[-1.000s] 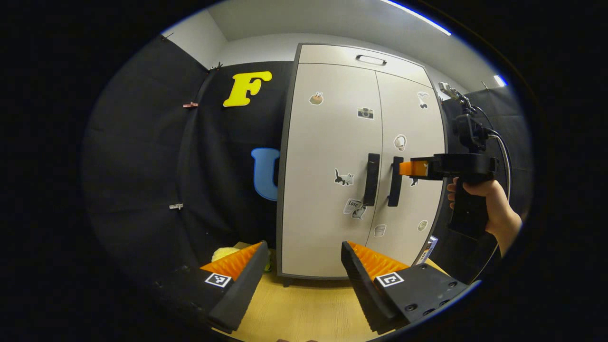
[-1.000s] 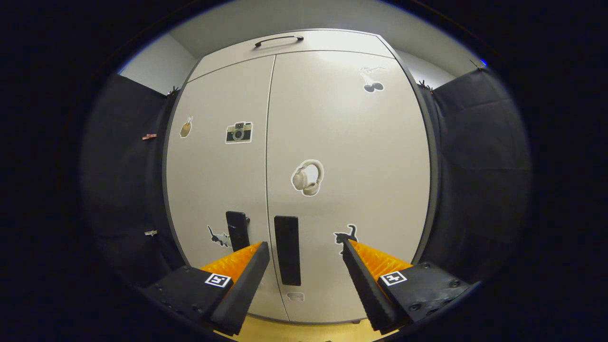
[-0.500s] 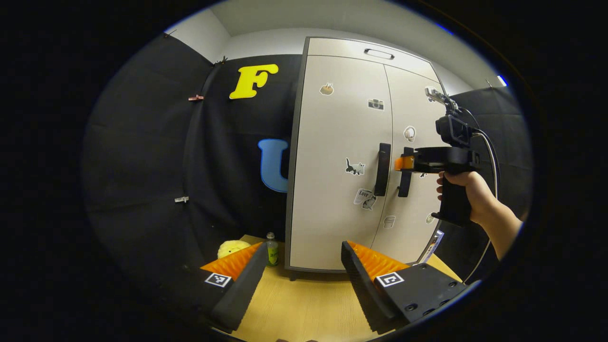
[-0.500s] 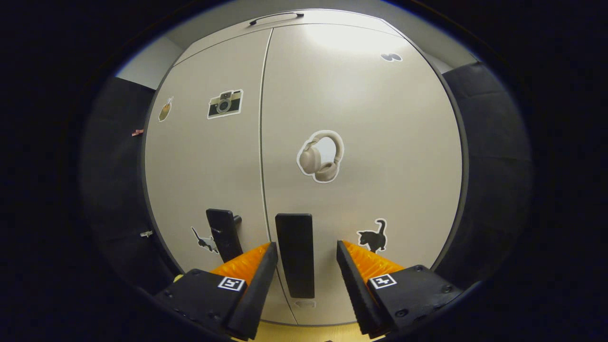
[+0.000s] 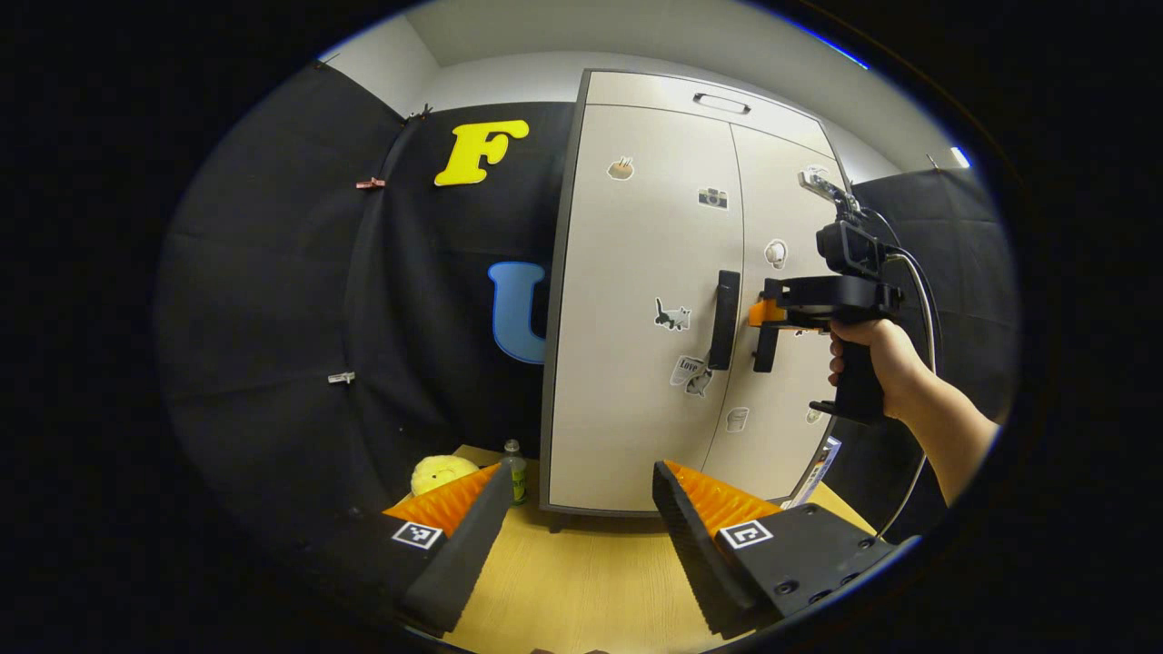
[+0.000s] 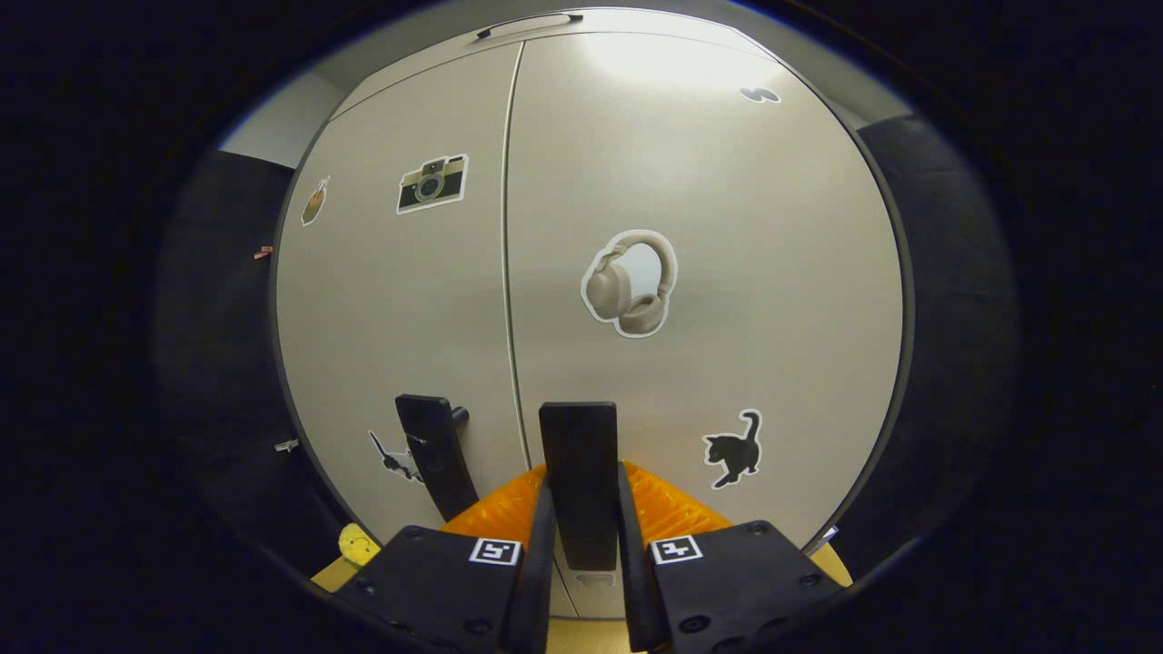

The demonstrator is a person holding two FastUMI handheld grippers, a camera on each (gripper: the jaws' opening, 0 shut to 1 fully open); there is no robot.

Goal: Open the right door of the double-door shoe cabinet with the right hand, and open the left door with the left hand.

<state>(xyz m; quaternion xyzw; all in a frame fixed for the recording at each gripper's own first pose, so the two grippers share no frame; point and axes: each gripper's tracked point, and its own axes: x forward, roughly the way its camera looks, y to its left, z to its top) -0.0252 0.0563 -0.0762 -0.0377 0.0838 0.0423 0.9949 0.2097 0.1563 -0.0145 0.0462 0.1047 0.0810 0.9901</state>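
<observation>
Right gripper (image 6: 581, 536): both fingers pressed against the sides of the right door handle (image 6: 580, 481), pinching it about its lower half. From the left gripper view the same gripper (image 5: 763, 313) sits at the right door handle (image 5: 765, 341), held by a hand (image 5: 877, 350) on the grip, forearm running off to the lower right.

Left gripper (image 5: 577, 522): fingers spread wide, nothing between them, hanging over the wooden tabletop (image 5: 581, 581) well apart from the cabinet front.

Left door handle (image 5: 724, 320) stands just beside the right one, untouched; in the right gripper view it (image 6: 436, 454) lies just left of the held handle.

Shoe cabinet (image 5: 636, 318) stands upright on the tabletop; right door (image 6: 709, 272) and left door (image 6: 400, 318) both flush and closed, the seam between them straight. Stickers on the doors: headphones (image 6: 631, 283), black cat (image 6: 734, 450), camera (image 6: 432, 183).

Left of the cabinet base: a small bottle (image 5: 516, 472) and a yellow plush toy (image 5: 438, 472), near each other against the black cloth.
</observation>
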